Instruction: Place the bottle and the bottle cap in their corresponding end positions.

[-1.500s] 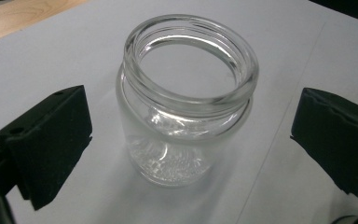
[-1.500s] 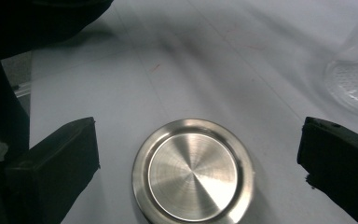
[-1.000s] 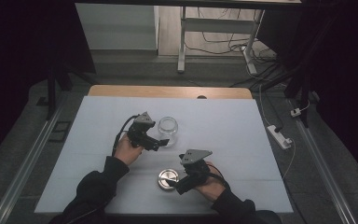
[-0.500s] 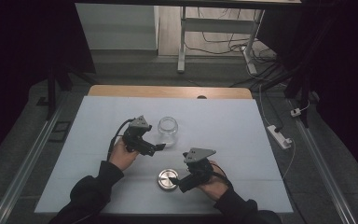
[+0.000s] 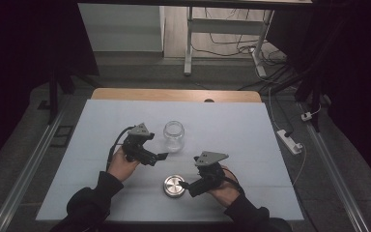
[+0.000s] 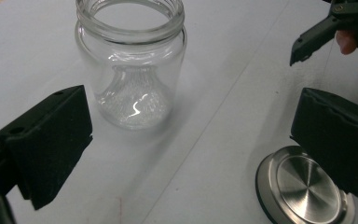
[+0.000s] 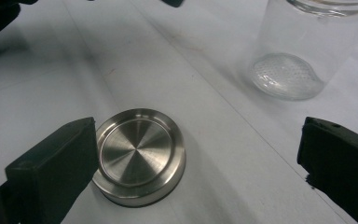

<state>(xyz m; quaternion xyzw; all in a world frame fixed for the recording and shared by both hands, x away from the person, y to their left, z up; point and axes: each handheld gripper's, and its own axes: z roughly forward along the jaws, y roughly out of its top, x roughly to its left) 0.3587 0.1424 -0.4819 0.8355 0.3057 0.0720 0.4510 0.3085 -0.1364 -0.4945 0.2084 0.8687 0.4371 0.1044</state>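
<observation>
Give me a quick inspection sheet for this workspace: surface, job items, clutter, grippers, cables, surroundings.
Surface: white sheet over a wooden table; faint marks, otherwise clean.
Job's things: glass jar upright, open, empty; metal lid lying flat on the sheet, apart from the jar.
Clutter: nothing seen on the sheet.
Grippers: left gripper open, beside the jar, not touching it; right gripper open, next to the lid, holding nothing.
Cables: black cable trails from the left gripper; loose cables and a white power strip on the floor.
Surroundings: dark room, metal frame legs behind the table, floor rails at both sides.
</observation>
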